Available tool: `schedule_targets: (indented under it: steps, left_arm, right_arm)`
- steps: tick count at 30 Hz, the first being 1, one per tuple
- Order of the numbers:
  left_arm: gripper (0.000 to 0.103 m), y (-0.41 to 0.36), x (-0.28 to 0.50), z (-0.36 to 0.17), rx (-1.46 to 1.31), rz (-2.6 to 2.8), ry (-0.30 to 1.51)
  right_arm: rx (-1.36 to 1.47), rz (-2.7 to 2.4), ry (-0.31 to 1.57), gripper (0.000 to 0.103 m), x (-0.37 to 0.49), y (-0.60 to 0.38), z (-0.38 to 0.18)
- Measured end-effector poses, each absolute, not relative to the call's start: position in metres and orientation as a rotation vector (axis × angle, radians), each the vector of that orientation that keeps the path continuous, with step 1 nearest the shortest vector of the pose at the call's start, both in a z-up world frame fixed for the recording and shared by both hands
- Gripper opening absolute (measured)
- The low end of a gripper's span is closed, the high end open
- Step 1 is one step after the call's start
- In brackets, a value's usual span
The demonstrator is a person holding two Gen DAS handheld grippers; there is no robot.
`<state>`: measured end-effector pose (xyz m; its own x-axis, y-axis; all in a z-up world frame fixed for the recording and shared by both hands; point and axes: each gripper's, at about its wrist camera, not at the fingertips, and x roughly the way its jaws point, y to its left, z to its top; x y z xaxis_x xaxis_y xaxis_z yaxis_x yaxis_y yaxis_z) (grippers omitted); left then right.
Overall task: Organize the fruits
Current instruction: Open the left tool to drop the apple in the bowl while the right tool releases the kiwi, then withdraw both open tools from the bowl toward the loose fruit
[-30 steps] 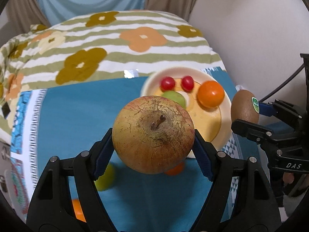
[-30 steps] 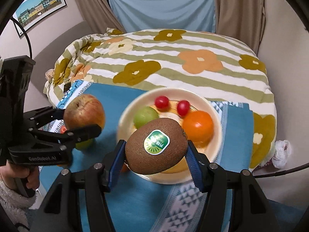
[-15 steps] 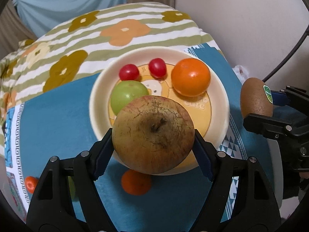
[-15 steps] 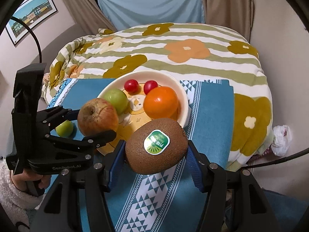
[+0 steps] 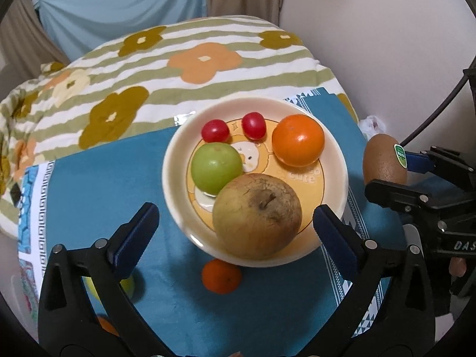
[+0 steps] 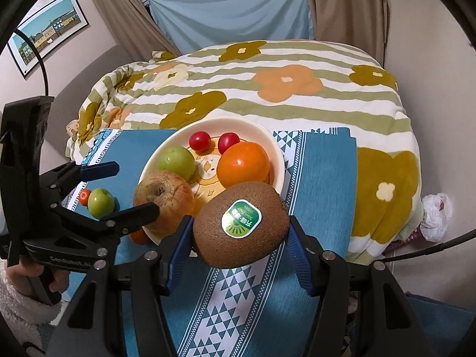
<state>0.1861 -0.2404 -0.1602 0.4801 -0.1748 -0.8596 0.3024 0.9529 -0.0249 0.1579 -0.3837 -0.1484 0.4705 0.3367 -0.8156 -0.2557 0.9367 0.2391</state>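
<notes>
Plate, cream w/ cartoon print, sits mid-frame in left wrist view on a blue cloth. On it: 1 brownish apple at lower edge, 1 green fruit, 1 orange fruit, 2 red cherry tomatoes at top. Plate text partly readable: "cute".

Off plate on cloth: 1 small orange fruit just below plate; in right wrist view, 1 small green fruit + 1 tiny red-orange one at left.

Left gripper: jaws opening, pads apart either side of apple, not touching it. Body reads "GenRobot.AI".

Right gripper: clamped on 1 kiwi, lower centre, just right of plate. Kiwi has green sticker; text too small to read. Right gripper body shows "DAS".

Floral striped blanket behind; framed picture upper left.
</notes>
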Motion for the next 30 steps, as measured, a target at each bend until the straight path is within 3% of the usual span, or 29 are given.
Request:
schedule_targets:
  steps: [30]
  left_arm:
    - [0.103,-0.173,0.142,-0.166,0.045,-0.156,1.065]
  right_arm:
    - [0.088,0.395,1.069,0.057,0.18,-0.358,-0.176]
